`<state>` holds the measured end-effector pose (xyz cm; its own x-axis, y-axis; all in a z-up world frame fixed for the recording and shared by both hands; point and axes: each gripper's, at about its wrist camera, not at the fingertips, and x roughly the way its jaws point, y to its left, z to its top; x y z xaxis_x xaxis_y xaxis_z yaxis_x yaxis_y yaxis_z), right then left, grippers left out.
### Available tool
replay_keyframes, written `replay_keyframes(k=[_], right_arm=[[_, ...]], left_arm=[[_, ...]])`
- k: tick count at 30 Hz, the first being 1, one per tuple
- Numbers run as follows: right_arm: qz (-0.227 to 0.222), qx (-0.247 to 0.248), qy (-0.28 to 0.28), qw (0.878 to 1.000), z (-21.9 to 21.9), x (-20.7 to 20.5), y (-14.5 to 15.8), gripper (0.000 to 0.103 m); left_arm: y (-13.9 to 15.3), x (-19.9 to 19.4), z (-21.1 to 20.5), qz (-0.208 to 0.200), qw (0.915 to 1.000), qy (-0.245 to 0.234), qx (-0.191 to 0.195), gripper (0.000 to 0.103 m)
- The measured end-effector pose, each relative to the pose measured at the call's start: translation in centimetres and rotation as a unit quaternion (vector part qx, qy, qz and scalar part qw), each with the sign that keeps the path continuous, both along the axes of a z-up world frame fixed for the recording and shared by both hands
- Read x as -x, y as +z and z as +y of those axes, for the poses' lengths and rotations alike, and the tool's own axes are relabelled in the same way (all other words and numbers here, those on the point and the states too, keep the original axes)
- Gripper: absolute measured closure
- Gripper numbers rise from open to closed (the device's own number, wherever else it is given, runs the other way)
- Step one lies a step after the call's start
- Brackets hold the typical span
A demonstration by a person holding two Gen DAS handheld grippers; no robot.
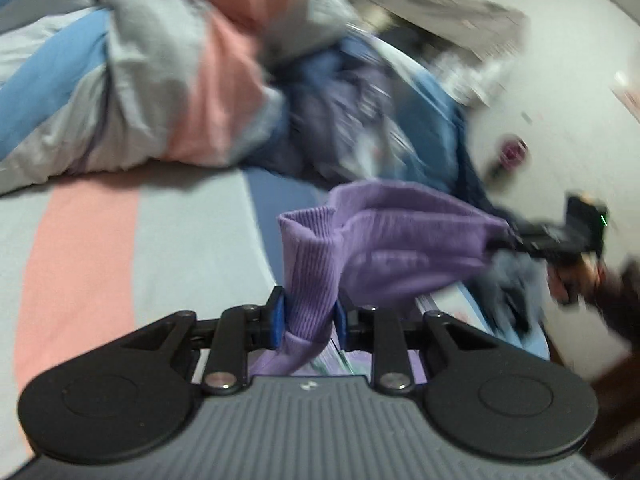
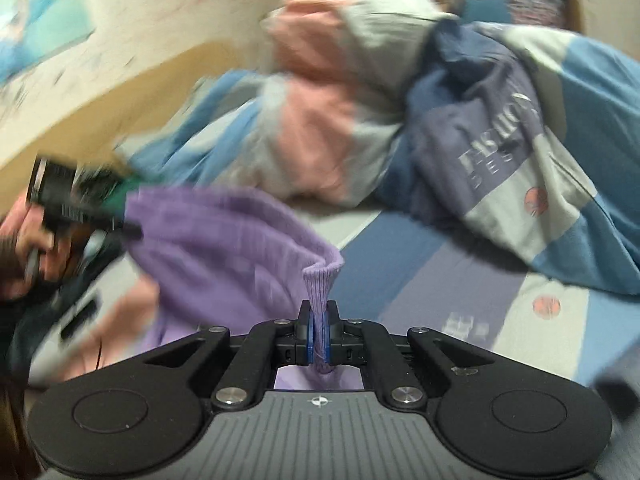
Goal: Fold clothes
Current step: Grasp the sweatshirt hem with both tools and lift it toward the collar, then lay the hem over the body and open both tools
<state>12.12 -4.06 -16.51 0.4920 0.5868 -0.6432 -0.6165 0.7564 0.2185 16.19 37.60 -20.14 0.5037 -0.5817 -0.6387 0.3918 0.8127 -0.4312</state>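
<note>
Purple sweatshirt (image 1: 384,248), pinched at its ribbed hem by both the left gripper (image 1: 309,320) and right gripper (image 2: 319,334), hangs stretched between them above the striped bedsheet (image 1: 168,240), running toward three o'clock from the left, though blur probably hides its slack.

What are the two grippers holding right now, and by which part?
Both hold the same purple garment. The left gripper and the right gripper are each shut on a ribbed edge of it, so the cloth hangs stretched between them above the striped bed sheet.
</note>
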Motion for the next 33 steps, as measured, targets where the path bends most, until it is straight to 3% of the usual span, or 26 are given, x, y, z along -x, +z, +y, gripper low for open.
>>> replay_keyframes(k=[2, 4, 6, 10, 12, 14, 16, 19, 22, 27, 30, 33], right_arm=[[0.001, 0.046, 0.028, 0.999, -0.1, 4.5, 0.1, 0.098], [0.010, 0.098, 0.064, 0.993, 0.4, 8.3, -1.6, 0.098], [0.020, 0.149, 0.103, 0.983, 1.3, 11.7, -3.8, 0.098], [0.017, 0.243, 0.176, 0.954, 3.6, 17.5, -9.0, 0.097], [0.000, 0.269, 0.183, 0.946, 4.3, 18.7, -10.6, 0.097], [-0.003, 0.270, 0.172, 0.947, 4.2, 18.8, -11.1, 0.097], [0.001, 0.261, 0.159, 0.952, 3.9, 18.7, -10.8, 0.097], [-0.004, 0.269, 0.164, 0.949, 4.1, 19.1, -10.5, 0.095], [-0.001, 0.273, 0.160, 0.949, 4.1, 19.7, -10.6, 0.093], [0.023, 0.283, 0.143, 0.948, 3.4, 21.0, -11.0, 0.078], [0.044, 0.290, 0.135, 0.947, 2.8, 22.4, -11.0, 0.077], [0.045, 0.255, 0.094, 0.961, 2.2, 22.9, -9.5, 0.077]], left_arm=[[0.1, 4.3, -0.5, 0.013, 0.9995, -0.022, -0.019, 0.075], [-1.9, 8.3, -1.0, 0.049, 0.9975, -0.028, -0.043, 0.073], [-5.7, 11.5, -1.4, 0.100, 0.9900, -0.027, -0.095, 0.072], [-12.9, 16.4, -2.3, 0.177, 0.9713, -0.023, -0.157, 0.074], [-13.6, 18.1, -2.3, 0.170, 0.9734, 0.000, -0.154, 0.075], [-13.0, 19.2, -1.7, 0.162, 0.9766, 0.022, -0.140, 0.075], [-12.3, 20.1, -1.5, 0.159, 0.9760, 0.019, -0.147, 0.075], [-10.9, 20.9, -1.8, 0.161, 0.9714, -0.002, -0.175, 0.075], [-8.5, 21.2, -1.9, 0.138, 0.9757, -0.013, -0.170, 0.075], [-6.0, 19.8, -5.5, 0.088, 0.9781, -0.073, -0.174, 0.068], [-6.2, 17.8, -9.3, 0.075, 0.9754, -0.114, -0.173, 0.068], [-7.3, 16.3, -12.2, 0.071, 0.9702, -0.148, -0.178, 0.068]])
